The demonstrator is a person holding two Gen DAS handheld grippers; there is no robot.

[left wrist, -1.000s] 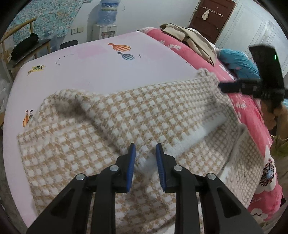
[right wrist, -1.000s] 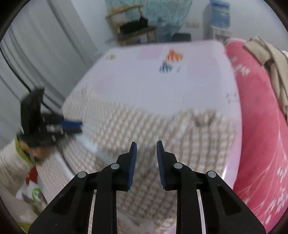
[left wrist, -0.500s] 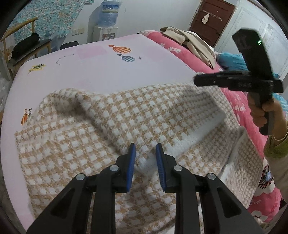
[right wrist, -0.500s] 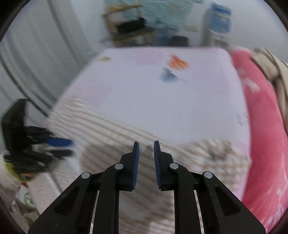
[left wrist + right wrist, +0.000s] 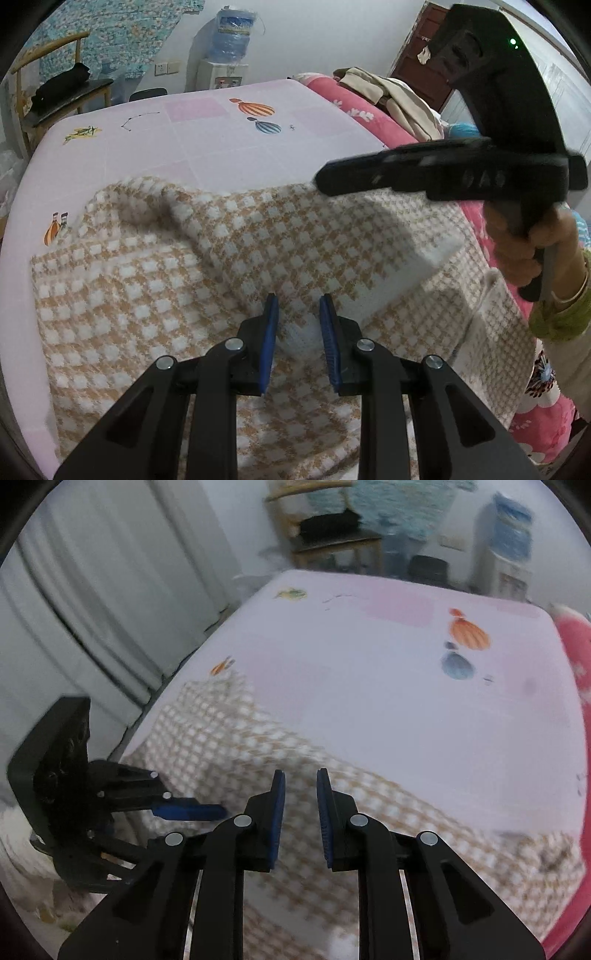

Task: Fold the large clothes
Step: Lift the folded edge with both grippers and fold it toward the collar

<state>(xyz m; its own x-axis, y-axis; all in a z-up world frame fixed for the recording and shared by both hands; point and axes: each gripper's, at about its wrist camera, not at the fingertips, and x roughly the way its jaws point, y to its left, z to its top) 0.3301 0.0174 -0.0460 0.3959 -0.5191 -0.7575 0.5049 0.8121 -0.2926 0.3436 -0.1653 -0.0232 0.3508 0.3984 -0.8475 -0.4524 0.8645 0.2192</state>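
A large beige-and-white checked knit garment [image 5: 147, 295] lies spread on a pink bed sheet [image 5: 221, 147]. My left gripper [image 5: 298, 306] is shut on the garment's white hem near the front edge. My right gripper [image 5: 321, 181], held by a hand [image 5: 535, 240], is seen side-on at the garment's far edge, and the cloth hangs tented below it. In the right wrist view my right gripper [image 5: 299, 779] has its narrow jaws at the edge of the blurred garment [image 5: 229, 738], apparently shut on it. The left gripper [image 5: 218, 810] shows low on the left there.
A red floral quilt [image 5: 354, 110] with beige clothes [image 5: 391, 92] piled on it runs along the bed's right side. Behind the bed stand a water dispenser [image 5: 232, 40] and a wooden chair [image 5: 62, 92]. Grey curtains [image 5: 92, 609] hang along the bed's left side.
My right gripper has swept leftward over the bed, and the garment's far edge has come with it, folding over the rest. The left gripper has stayed in place on the hem.
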